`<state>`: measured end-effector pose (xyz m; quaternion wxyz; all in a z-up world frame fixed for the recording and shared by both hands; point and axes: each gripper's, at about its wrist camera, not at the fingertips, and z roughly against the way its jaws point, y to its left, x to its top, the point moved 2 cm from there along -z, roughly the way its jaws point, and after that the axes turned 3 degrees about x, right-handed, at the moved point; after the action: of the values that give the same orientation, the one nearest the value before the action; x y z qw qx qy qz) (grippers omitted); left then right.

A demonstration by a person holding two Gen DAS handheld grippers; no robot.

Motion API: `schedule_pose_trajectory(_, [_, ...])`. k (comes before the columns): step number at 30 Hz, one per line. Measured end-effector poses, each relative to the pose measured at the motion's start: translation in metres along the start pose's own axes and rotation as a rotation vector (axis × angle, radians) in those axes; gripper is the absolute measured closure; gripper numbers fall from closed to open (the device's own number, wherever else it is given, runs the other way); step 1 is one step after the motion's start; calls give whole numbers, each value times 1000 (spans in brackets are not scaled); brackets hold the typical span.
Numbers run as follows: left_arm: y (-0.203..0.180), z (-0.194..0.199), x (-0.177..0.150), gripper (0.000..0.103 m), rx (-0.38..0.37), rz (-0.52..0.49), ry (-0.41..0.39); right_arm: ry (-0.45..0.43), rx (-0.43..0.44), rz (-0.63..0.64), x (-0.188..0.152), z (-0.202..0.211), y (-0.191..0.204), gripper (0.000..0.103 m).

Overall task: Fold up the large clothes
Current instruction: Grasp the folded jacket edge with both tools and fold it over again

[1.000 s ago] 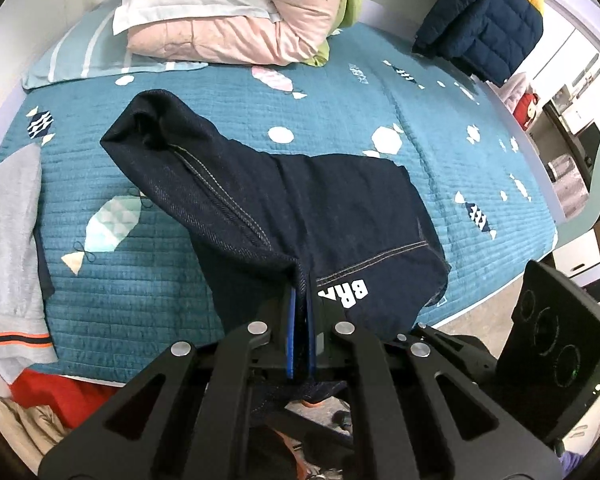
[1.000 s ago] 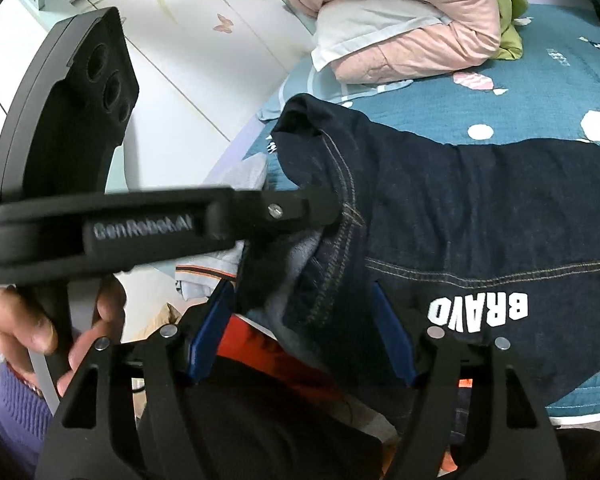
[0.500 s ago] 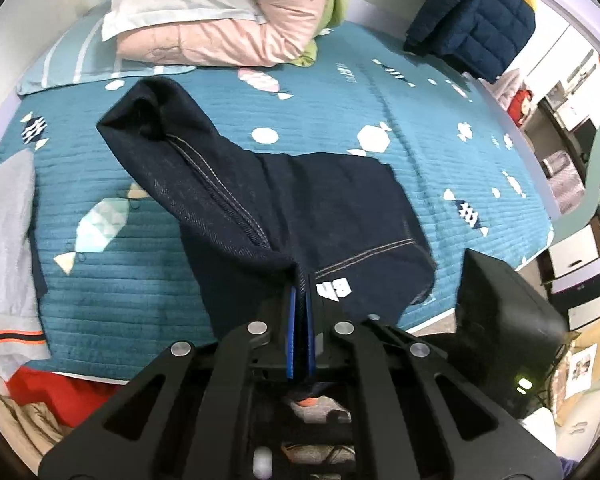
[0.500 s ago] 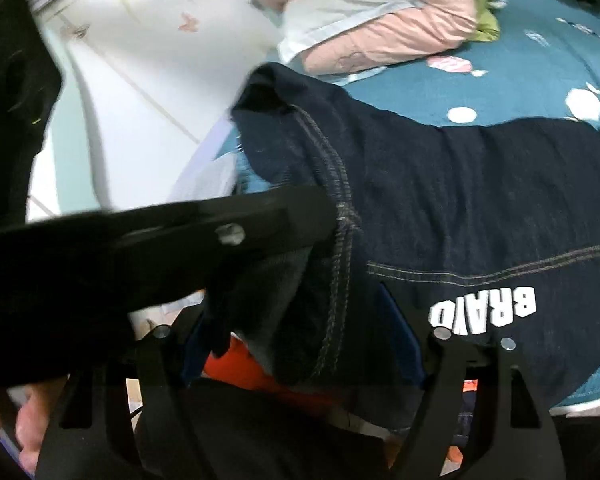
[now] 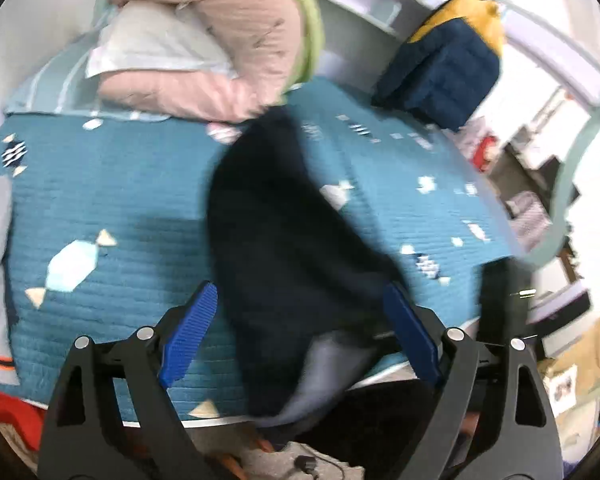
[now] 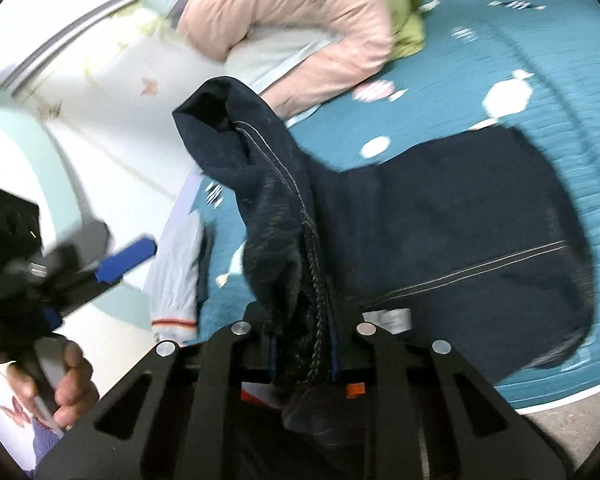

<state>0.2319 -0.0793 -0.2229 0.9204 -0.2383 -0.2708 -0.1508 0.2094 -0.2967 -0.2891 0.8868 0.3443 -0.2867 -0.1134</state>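
Jeans (image 6: 452, 220) swapped tools: left tool (image 5: 300, 336) now wide open, empty; right tool (image 6: 304, 344) now clamped on seam

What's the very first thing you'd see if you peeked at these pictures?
A big dark blue garment sprawls over the teal bedspread, one bunched end pinched in the right claw. The left claw gapes open with its blue pads wide apart. A puffy pink quilt is heaped at the bed's head.
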Motion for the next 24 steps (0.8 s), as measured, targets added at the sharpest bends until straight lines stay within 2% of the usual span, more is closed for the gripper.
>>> schedule_pose_trajectory(2, [4,-24,-5,17,74,1,61,-20,-36,-35,5,11,-21,86])
schedule_pose_trajectory(4, [6,-48,-13,17,116,-8,119,-26,-87,-56,7,18,-43,86])
schedule_pose_trajectory(9, [1,-100,-37,17,139,-18,241,-20,-209,-144,9,25,-103,86])
schedule_pose_trajectory(11, [-5,-123,-47,17,181,-62,294,12,-210,-257,6,20,-133,86])
schedule_pose_trajectory(13, [-7,-144,-56,17,217,-66,343,29,-233,-306,5,17,-147,86])
schedule_pose_trajectory(16, [-7,-166,-70,17,227,-57,384,80,-334,-311,9,5,-157,77])
schedule_pose_trajectory(18, [-6,-173,-74,16,229,-50,387,81,-354,-323,9,7,-161,76])
schedule_pose_trajectory(19, [-5,-174,-75,16,227,-44,389,66,-360,-325,9,13,-161,75])
schedule_pose_trajectory(22, [0,-177,-75,15,213,-30,397,6,-427,-312,8,40,-155,61])
schedule_pose_trajectory(24, [1,-178,-75,15,215,-36,395,-41,-418,-300,7,54,-146,60])
